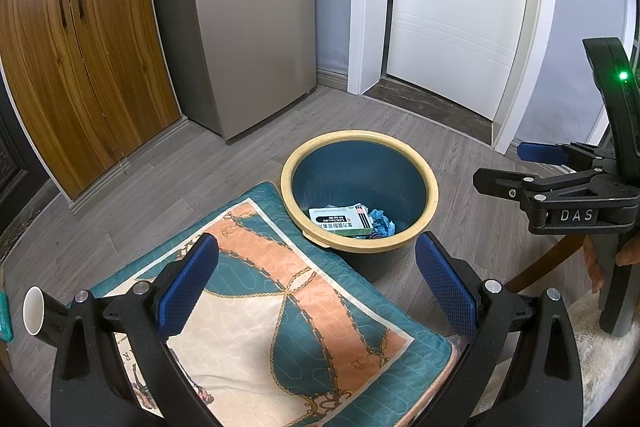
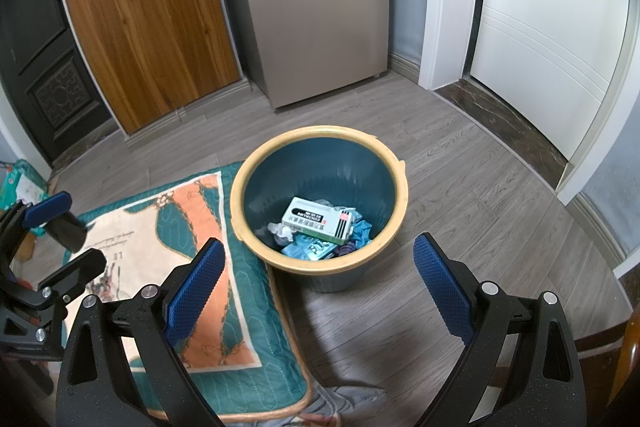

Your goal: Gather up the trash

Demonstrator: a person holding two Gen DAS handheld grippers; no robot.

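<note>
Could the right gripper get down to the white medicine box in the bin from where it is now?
Probably yes. The right gripper is open and empty, the bin has no lid, and the white box lies on top of the other trash. Only the bin's depth might hinder it.

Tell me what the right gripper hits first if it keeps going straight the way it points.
Probably the trash bin: the right gripper, jaws open and empty, aims at its near rim and outer wall. Depth is unclear, so it could meet the floor just short of it.
</note>
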